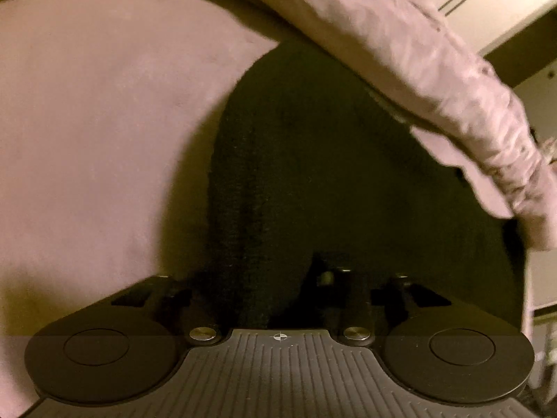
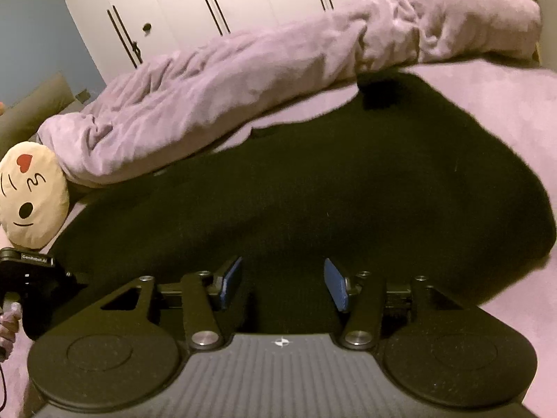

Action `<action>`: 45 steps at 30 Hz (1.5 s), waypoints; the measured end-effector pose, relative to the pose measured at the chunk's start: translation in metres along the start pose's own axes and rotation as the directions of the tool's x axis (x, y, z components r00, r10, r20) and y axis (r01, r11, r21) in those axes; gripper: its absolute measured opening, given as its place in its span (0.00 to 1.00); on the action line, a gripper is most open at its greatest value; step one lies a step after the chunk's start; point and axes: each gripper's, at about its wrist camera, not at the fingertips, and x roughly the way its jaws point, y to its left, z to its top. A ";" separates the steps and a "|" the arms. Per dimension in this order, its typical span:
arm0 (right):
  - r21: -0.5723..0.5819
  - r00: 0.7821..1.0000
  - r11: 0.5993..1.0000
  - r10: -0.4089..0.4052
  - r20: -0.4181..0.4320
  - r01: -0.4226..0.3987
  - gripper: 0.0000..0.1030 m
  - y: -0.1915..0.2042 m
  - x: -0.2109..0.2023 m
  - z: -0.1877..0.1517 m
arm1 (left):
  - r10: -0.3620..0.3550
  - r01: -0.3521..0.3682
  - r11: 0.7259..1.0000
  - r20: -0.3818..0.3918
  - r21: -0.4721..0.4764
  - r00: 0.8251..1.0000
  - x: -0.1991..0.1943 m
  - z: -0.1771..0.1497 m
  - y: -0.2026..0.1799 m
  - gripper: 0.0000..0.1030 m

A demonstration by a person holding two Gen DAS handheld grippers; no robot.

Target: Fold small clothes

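A black garment (image 2: pixel 313 181) lies spread flat on the pink bed sheet (image 2: pixel 515 111). My right gripper (image 2: pixel 283 282) is open, its blue pads (image 2: pixel 232 278) just above the garment's near edge, holding nothing. In the left wrist view the same black garment (image 1: pixel 330 174) fills the middle. My left gripper (image 1: pixel 278 278) sits low at its edge, its fingertips lost in the dark cloth, so I cannot tell whether it is open or shut. It also shows at the left edge of the right wrist view (image 2: pixel 31 278), beside the garment.
A rolled lilac duvet (image 2: pixel 261 80) lies along the far side of the bed, touching the garment's far edge (image 1: pixel 435 87). A round emoji cushion (image 2: pixel 29 195) lies at the left. White wardrobe doors (image 2: pixel 209 0) stand behind.
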 end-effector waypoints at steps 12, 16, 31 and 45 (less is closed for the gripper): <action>-0.277 0.998 0.961 -0.018 -0.059 0.001 0.26 0.035 0.034 -0.029 | -0.113 0.113 0.994 0.047 0.013 0.993 -0.051 -0.009 -0.075 0.27; -0.272 0.998 0.962 -0.007 -0.067 -0.012 0.26 0.034 0.038 -0.027 | -0.158 0.157 0.987 0.044 0.041 0.986 -0.057 -0.017 -0.118 0.27; -0.156 0.995 0.984 -0.091 -0.050 0.082 0.23 -0.026 -0.021 -0.013 | -0.104 0.113 0.966 -0.051 0.234 0.993 0.007 -0.090 -0.242 0.25; -0.033 0.994 0.995 -0.096 -0.055 0.095 0.28 -0.059 -0.046 -0.017 | -0.099 0.101 0.884 -0.029 0.456 0.995 -0.013 -0.135 -0.272 0.84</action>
